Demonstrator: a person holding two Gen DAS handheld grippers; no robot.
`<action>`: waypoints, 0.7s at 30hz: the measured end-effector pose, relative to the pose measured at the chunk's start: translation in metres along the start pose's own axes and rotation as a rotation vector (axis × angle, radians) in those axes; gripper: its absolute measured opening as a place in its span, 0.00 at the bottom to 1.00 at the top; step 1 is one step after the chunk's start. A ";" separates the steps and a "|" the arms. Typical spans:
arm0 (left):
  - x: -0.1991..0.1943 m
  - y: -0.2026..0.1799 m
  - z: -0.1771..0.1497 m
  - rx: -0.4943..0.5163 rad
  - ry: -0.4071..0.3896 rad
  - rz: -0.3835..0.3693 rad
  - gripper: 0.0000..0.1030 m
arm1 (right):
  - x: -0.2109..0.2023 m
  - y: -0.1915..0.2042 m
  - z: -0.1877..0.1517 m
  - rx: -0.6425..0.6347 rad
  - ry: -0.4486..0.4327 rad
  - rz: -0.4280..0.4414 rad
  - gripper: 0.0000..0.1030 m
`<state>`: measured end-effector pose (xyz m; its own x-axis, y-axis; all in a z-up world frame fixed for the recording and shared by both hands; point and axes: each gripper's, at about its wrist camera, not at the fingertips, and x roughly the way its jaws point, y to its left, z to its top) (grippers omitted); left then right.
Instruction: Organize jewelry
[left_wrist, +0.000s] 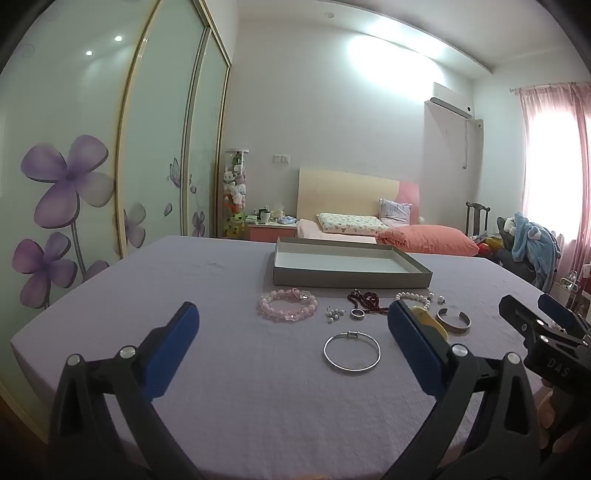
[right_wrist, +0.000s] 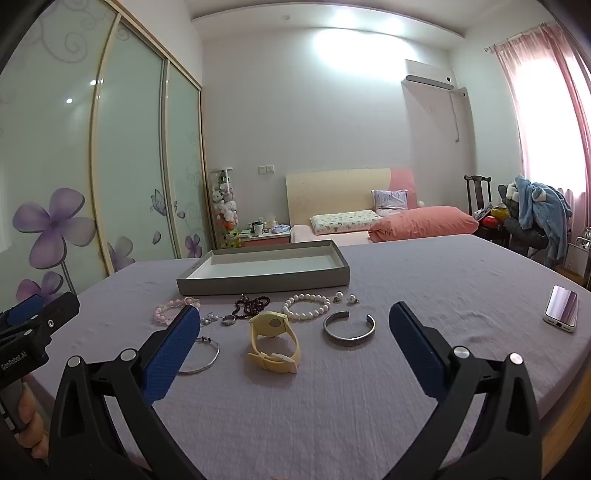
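Right wrist view: both grippers, right (right_wrist: 291, 339) and left (left_wrist: 291, 332), spread wide and empty, jewelry including yellow watch (right_wrist: 274, 341) loose at twelve o'clock before tray (right_wrist: 262, 282), apparently awaiting sorting.

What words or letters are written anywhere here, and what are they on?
"DAS" – on the black body of the right claw, seen from the left wrist camera.
"GenRobot.AI" – on the black body of the left claw, seen from the right wrist camera.
Nothing readable shows on the box, the yellow watch or the phone.
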<state>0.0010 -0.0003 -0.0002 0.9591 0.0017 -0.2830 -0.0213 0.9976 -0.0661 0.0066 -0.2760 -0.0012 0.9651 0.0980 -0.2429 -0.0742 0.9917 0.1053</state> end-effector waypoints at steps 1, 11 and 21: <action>0.000 0.000 0.000 0.001 0.001 0.000 0.96 | 0.000 0.000 0.000 0.001 -0.001 0.000 0.98; -0.001 0.000 -0.003 -0.003 -0.011 0.007 0.96 | -0.001 -0.003 0.001 0.005 0.001 0.003 0.98; -0.002 0.006 0.000 -0.014 -0.011 0.003 0.96 | 0.000 0.000 -0.001 0.003 0.001 0.003 0.98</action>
<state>-0.0009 0.0055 0.0001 0.9621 0.0060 -0.2728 -0.0284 0.9965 -0.0781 0.0060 -0.2755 -0.0016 0.9646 0.1011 -0.2435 -0.0765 0.9912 0.1085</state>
